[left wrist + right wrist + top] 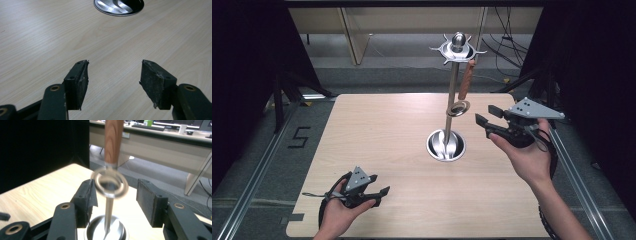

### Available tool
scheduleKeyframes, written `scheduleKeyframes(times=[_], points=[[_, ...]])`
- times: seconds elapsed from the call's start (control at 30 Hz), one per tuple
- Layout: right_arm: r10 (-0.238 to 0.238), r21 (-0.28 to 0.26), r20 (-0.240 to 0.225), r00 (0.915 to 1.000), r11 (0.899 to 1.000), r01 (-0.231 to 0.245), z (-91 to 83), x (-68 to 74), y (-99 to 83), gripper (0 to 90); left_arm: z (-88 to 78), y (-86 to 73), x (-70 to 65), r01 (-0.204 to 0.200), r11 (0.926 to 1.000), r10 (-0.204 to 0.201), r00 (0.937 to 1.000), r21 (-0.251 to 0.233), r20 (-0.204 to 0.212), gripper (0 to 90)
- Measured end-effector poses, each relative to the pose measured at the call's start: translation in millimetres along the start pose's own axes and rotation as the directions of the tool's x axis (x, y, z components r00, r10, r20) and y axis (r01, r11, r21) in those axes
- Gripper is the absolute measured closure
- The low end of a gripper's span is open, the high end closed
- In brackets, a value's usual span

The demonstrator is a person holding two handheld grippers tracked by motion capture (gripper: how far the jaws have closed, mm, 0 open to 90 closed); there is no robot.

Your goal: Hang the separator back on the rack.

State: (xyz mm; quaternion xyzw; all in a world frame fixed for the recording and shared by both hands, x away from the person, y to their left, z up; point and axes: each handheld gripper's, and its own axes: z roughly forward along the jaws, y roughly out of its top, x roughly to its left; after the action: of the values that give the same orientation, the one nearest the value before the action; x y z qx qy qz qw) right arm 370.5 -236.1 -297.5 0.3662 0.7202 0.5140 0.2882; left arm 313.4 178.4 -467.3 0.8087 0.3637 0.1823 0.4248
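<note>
A steel utensil stand (452,95) rises from a round dished base (446,145) right of the table's middle, with a hooked crown (457,47) on top. A utensil with a wooden handle (466,80) and a metal ring end (458,108) hangs from one hook. My right gripper (487,114) is open just right of the ring, not touching it. In the right gripper view the blurred ring (110,183) and handle (113,142) hang ahead of the open right gripper (115,187). My left gripper (381,184) is open and holds nothing near the front left; its view shows the base (110,7) far ahead.
The light wooden table (387,140) has metal rails along both sides and black curtains to the left and right. Beyond its far edge are a grey floor, cables and wooden desks (175,147).
</note>
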Motion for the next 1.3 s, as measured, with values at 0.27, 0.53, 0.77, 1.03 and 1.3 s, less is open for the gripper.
scheduleKeyframes(times=[0.27, 0.53, 0.77, 1.03, 1.3], points=[[0.019, 0.050, 0.015, 0.9997, 0.999, -0.019, -18.2, -15.7, -31.1, 48.9, 0.1, 0.0, 0.6, -0.011, 0.9999, 0.011, 0.9999, -0.005, -0.004, 38.4], [0.054, 0.089, 0.045, 0.9975, 0.994, -0.058, -35.7, -27.3, -68.6, 49.2, 1.6, -0.3, -0.8, -0.020, 0.9997, 0.020, 0.9997, 0.014, -0.014, 38.4], [0.081, 0.165, 0.066, 0.9945, 0.982, -0.091, -40.7, -37.8, -106.1, 48.6, 0.8, -1.1, -1.8, 0.000, 1.0000, 0.000, 0.9999, 0.002, -0.010, 38.5], [0.096, 0.248, 0.110, 0.9892, 0.961, -0.121, -49.7, -53.4, -141.7, 48.3, 2.3, -1.6, -3.1, 0.025, 0.9997, -0.025, 0.9996, -0.007, -0.012, 38.5], [0.132, 0.238, 0.120, 0.9840, 0.959, -0.157, -55.1, -63.3, -166.3, 48.1, 2.5, -1.6, -1.8, -0.010, 0.9999, 0.011, 0.9999, 0.006, -0.007, 38.5]])
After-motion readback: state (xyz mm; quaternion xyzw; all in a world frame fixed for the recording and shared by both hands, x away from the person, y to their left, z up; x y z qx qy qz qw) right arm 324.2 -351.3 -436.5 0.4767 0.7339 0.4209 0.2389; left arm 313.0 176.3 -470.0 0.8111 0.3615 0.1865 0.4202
